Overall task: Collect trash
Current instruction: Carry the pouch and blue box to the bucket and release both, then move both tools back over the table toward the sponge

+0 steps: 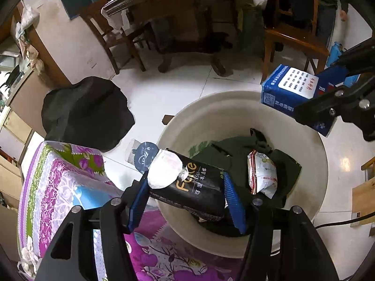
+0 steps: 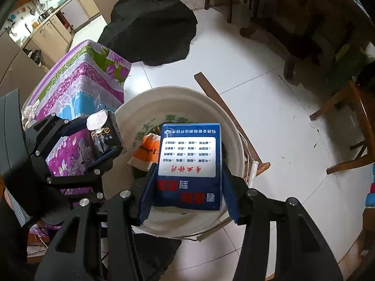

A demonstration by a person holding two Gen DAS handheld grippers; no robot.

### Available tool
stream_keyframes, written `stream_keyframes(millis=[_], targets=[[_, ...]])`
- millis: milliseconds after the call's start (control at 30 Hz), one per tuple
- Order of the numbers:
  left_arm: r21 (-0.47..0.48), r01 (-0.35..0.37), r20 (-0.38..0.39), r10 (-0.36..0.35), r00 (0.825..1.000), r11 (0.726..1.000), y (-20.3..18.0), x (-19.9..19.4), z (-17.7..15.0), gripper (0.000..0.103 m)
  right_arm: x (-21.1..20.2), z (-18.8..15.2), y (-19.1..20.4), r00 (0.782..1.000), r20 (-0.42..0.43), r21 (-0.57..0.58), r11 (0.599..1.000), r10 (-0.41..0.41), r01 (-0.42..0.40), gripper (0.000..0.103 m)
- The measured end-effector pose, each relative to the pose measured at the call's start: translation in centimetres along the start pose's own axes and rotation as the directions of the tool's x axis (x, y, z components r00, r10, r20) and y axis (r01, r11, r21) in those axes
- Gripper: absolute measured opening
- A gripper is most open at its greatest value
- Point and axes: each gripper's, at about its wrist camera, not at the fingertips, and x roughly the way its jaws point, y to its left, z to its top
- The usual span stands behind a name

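The left gripper (image 1: 187, 199) has its jaws around a black tissue pack (image 1: 194, 185) over the basin (image 1: 304, 126); whether they are still pressing it is unclear. The right gripper (image 2: 187, 199) is clamped on a blue box (image 2: 189, 164) above the far rim. Risk: released there, the box could tip outside onto the floor.

We look steeply down along each gripper's fingers from close above a pale basin (image 1: 234, 107) on the tiled floor (image 2: 269, 98). Both views share the basin, the floral cloth (image 1: 61, 175) beside it, and each other's gripper.
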Motion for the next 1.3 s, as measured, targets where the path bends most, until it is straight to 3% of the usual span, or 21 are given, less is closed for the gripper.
stream_keyframes(millis=[133, 200, 800, 1067, 1300], targets=[[-0.002, -0.021, 0.02, 0.021, 1.0, 1.0, -0.1, -0.7, 0.1, 0.069, 0.2, 0.1, -0.1, 1.0, 0.004, 0.016, 1.0, 0.001, -0.001, 0.058], [-0.011, -0.031, 0.023, 0.031, 0.999, 0.999, 0.0, -0.9, 0.3, 0.076, 0.3, 0.1, 0.0, 1.0, 0.004, 0.012, 1.0, 0.001, -0.001, 0.058], [-0.044, -0.062, 0.046, 0.064, 0.997, 0.997, 0.5, -2.2, 0.1, 0.076, 0.0, -0.3, 0.1, 1.0, 0.014, 0.004, 1.0, -0.02, 0.02, 0.058], [-0.114, -0.081, 0.068, 0.089, 0.994, 0.99, 1.4, -3.9, -0.6, 0.076, -0.7, -0.6, 1.4, 0.993, 0.086, -0.003, 0.997, -0.075, 0.076, 0.058], [-0.21, -0.143, 0.094, 0.166, 0.982, 0.967, 2.6, -6.2, -2.2, 0.076, -0.7, -1.1, 3.3, 0.984, 0.138, -0.041, 0.992, -0.116, 0.123, 0.058]])
